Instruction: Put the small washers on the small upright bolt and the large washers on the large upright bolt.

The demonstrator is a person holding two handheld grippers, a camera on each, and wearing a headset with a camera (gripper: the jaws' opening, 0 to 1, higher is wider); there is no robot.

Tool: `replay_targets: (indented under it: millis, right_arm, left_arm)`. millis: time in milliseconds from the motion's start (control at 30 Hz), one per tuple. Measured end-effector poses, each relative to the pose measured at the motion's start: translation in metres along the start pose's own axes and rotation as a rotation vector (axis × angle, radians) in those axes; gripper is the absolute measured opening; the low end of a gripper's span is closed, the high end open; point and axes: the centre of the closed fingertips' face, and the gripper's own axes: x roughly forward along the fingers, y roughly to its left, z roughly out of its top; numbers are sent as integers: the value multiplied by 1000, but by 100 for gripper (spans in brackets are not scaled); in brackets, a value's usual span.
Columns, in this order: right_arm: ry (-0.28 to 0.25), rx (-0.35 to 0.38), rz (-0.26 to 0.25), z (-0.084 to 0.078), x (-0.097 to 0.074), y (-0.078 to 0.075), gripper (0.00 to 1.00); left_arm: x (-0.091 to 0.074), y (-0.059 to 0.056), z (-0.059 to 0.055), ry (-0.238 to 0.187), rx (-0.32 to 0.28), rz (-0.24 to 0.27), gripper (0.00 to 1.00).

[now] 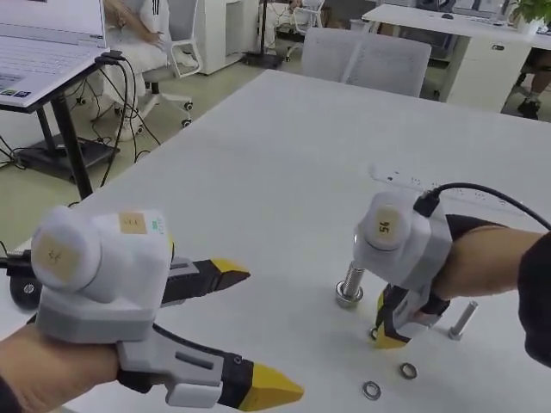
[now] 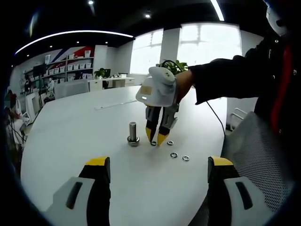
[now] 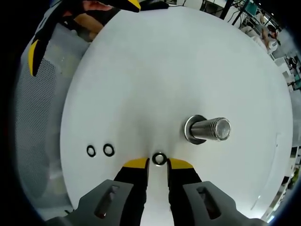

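Observation:
The large bolt stands upright on the white table, with a ring around its base. To its right stands a small bolt. My right gripper points down at the table beside the large bolt. Its jaws are narrowed to a small gap around a washer lying flat at the tips. Two more washers lie nearby. My left gripper hovers open and empty at the near left.
A black cable runs from the right gripper. A white strip lies on the table's far right. A grey chair stands at the far edge, and a laptop stand is off the table's left.

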Motion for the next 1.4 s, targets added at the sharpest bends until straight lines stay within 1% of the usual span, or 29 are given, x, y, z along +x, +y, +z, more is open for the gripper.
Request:
replay_targets:
  millis: [333,567,933,1100,1400]
  right_arm:
    - [4,-7,-2,0,0,0,17]
    - [4,-10,-4,0,-1,1,15]
    - [11,-24,-1,1,0,0,14]
    - [7,-17,5,1,-1,-1,13]
    - [19,-8,5,-5,-3,-3,13]
  left_arm:
    - [0,-2,1,1,1,-3,85]
    - [0,-2,2,0,3,-4,85]
    - [-1,0,2,-5,-1,0,85]
    - [0,1,2,-3,-1,0,85]
    - [1,2,2,0,0,-4,84]
